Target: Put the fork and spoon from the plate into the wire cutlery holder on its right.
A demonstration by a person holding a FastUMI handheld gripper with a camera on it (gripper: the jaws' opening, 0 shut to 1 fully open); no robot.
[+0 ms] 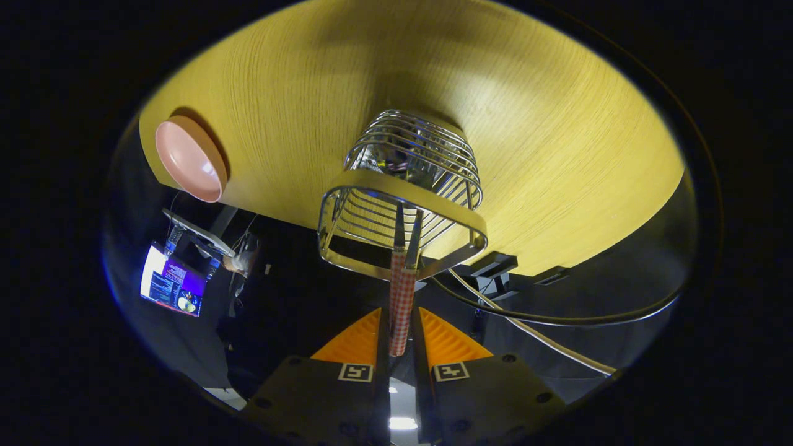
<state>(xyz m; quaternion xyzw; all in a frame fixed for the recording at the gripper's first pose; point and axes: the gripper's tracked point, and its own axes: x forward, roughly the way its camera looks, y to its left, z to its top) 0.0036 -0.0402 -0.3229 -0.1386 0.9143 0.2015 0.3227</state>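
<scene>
Holding: the tongs (401,334) are closed narrowly on a red-and-white checked handle (401,303), an orange finger (353,341) pressing it from each side, the handle standing straight up the slim gap between them.
Utensil: whether the checked handle belongs to the fork or the spoon cannot be told; its metal neck (399,230) carries on from the handle's far end, and the working end is hidden among the wires.
Second stem: a second thin metal stem (416,230) runs alongside the first, just ahead of the fingertips; what it belongs to cannot be told.
Holder: the wire cutlery holder (403,198) sits directly ahead of the tongs, its flat rim band facing them, and both metal stems pass over that rim into the basket of chrome wires.
Table: the yellow wood-grain table (557,124) carries the holder and spreads beyond it.
Plate: a pink plate (189,160) rests on the table well apart from the holder, off to the left of the fingers near the table's edge.
Cables: a black cable and a white cable (545,337) trail off to the right of the fingers, below the table's edge.
Background: a lit screen (171,284) glows in the dark area off to the left.
</scene>
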